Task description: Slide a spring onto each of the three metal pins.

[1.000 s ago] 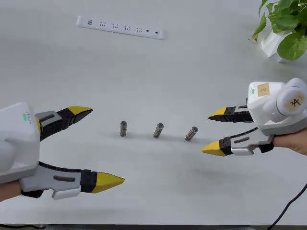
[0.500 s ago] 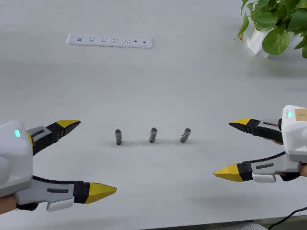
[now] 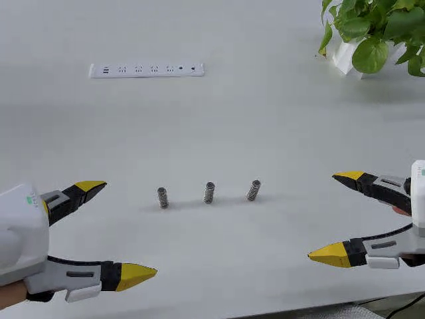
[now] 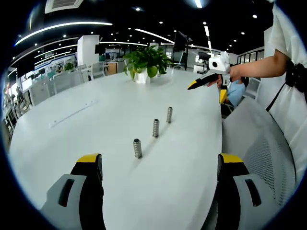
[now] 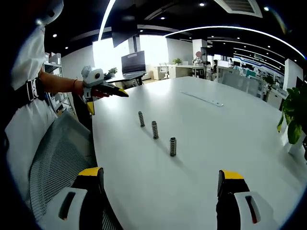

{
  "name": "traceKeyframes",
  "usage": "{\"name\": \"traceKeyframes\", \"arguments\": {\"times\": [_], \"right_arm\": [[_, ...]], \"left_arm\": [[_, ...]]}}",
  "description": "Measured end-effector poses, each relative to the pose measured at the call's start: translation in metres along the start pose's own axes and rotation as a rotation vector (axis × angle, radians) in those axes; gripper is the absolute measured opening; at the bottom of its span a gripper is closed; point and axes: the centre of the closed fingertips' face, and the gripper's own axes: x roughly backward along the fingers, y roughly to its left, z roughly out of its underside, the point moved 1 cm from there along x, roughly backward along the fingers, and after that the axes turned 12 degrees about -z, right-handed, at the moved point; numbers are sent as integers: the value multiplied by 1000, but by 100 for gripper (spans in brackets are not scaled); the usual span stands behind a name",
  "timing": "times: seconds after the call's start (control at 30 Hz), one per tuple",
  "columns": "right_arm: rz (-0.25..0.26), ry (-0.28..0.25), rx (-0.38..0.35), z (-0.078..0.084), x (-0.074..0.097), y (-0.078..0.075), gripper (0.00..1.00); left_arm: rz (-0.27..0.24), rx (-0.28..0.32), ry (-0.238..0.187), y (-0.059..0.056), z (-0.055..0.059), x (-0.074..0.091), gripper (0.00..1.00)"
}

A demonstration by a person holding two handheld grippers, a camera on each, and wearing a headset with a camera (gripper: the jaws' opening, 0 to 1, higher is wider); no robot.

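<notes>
Springs: three springs [image 3: 209,193] upright in a row on the bench [image 3: 279,126].
Left hand-held gripper [image 3: 128,227]: wide open, empty.
Right hand-held gripper [image 3: 323,215]: wide open, empty.
Progress: all look seated, likely done.

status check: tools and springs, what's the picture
Left tool, right tool open, empty. Three springs upright in a row between them. Power strip and plant well clear.

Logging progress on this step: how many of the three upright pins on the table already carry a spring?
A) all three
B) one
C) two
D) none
A: the left pin, middle pin and right pin each show spring coils along their length.
</notes>
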Motion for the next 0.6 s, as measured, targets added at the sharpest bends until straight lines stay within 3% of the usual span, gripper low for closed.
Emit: {"name": "traceKeyframes", "arguments": {"times": [0.6], "right_arm": [[3, 7, 10, -2, -1, 1, 98]], "left_arm": [[0, 10, -3, -1, 0, 0, 99]]}}
